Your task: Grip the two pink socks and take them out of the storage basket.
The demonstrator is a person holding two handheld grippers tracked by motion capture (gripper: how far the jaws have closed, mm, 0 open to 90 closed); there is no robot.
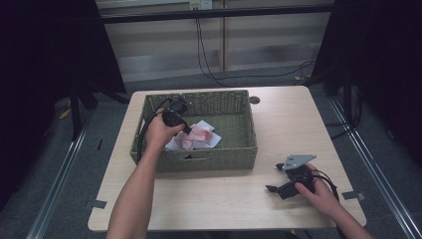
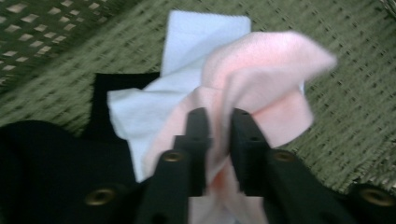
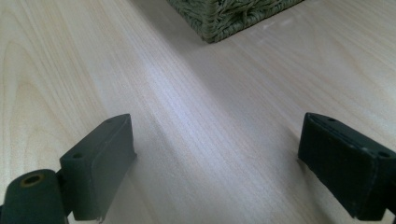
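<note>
A green woven basket (image 1: 239, 152) stands on the wooden table (image 1: 283, 124). Inside it lie a pink cloth (image 1: 200, 133) and a white cloth (image 1: 211, 141). My left gripper (image 1: 188, 130) reaches down into the basket and is shut on the pink cloth (image 2: 261, 79), a fold of it pinched between the pads. The white cloth (image 2: 187, 51) lies under and beside it, with a black cloth (image 2: 112, 102) below. My right gripper (image 1: 274, 178) rests low over the table at the front right, its jaws wide apart with nothing between them. In the right gripper view, that gripper (image 3: 217, 163) faces a basket corner (image 3: 219, 18).
Black cables hang down the back wall (image 1: 209, 55). A dark round hole (image 1: 255, 99) sits in the table behind the basket. Bare tabletop lies in front of the basket and to its right.
</note>
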